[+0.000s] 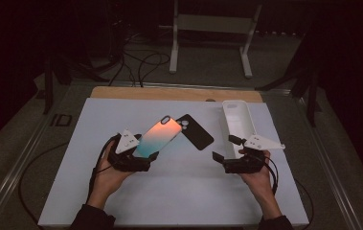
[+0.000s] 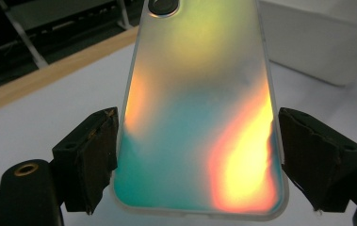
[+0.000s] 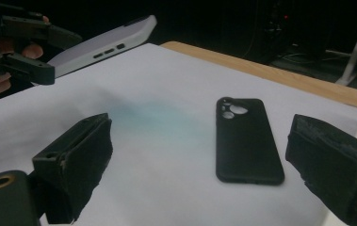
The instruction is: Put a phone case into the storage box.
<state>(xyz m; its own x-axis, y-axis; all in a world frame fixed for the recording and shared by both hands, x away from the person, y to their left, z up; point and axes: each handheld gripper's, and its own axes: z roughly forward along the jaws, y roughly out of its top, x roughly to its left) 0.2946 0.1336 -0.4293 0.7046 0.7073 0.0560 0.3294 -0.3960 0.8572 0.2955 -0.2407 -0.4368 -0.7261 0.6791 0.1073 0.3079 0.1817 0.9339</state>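
My left gripper [image 1: 146,157] is shut on the lower end of an iridescent orange-and-teal phone case [image 1: 159,137], one pad on each long edge, and holds it tilted up off the white mat. In the left gripper view the phone case [image 2: 199,94] stands between the pads [image 2: 91,155]. A black phone case [image 1: 194,132] lies flat on the mat, just right of the held one. My right gripper [image 1: 226,148] hovers open to the right and faces the black phone case [image 3: 247,141], with nothing between its jaws. The right gripper view also shows the left gripper [image 3: 20,52] with the raised case [image 3: 105,44].
A long white tray [image 1: 238,120] stands at the mat's back right, close to my right gripper. The white mat [image 1: 179,191] lies on a wooden board [image 1: 169,92]. Cables and a white stand [image 1: 208,28] are on the floor behind the table.
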